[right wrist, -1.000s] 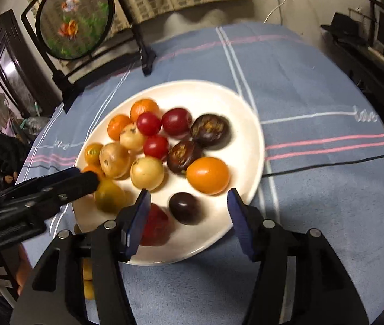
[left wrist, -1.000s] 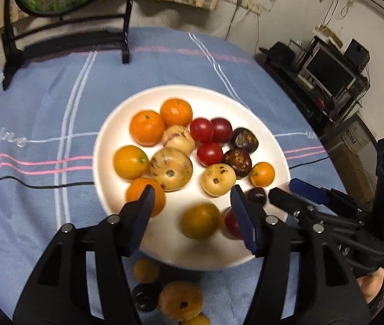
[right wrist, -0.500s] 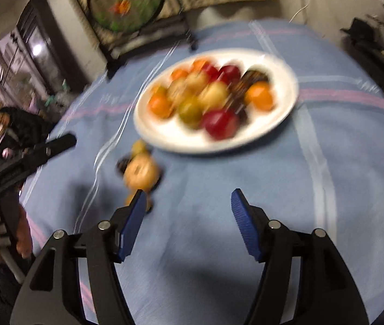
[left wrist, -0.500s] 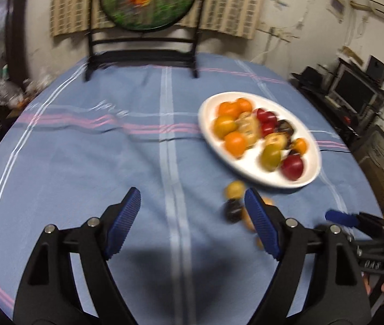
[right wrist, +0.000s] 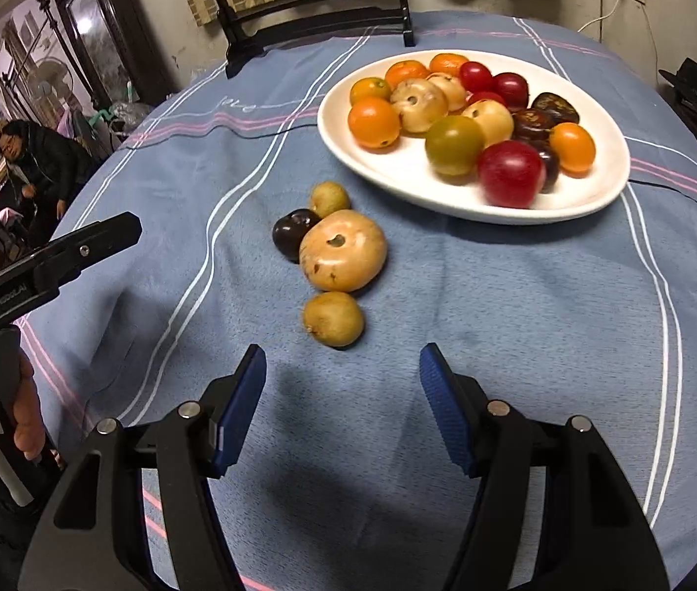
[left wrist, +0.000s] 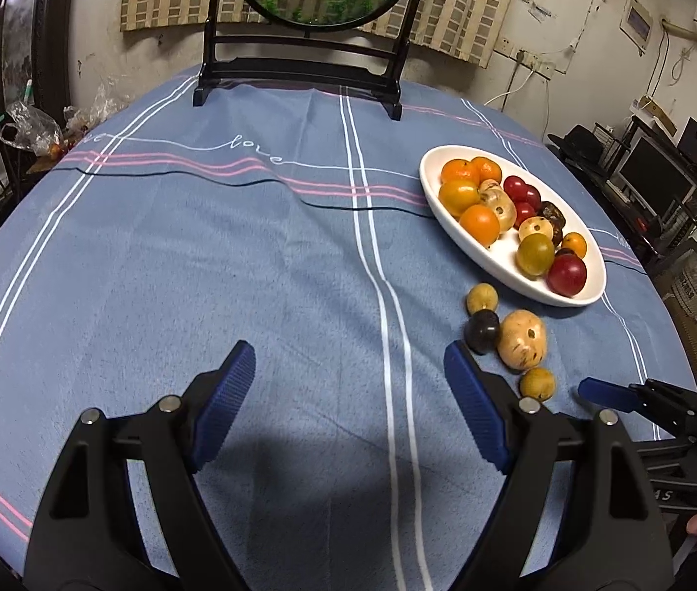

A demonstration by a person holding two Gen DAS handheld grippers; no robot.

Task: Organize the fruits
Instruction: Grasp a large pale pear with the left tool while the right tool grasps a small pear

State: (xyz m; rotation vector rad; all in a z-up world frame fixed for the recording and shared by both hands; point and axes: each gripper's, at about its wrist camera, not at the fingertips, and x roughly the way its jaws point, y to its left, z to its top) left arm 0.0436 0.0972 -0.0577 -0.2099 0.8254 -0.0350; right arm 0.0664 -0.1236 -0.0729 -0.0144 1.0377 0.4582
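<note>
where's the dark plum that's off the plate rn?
On the blue cloth just short of the white plate: the dark plum touches the big tan fruit, left of it in the right wrist view.

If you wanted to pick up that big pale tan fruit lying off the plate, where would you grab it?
Probably across the widest middle of the big pale tan fruit, with the right gripper coming down from above. It looks squat and rounded. A small dark purple fruit touches one side and a small yellow-green fruit sits close, so low side approaches look crowded.
</note>
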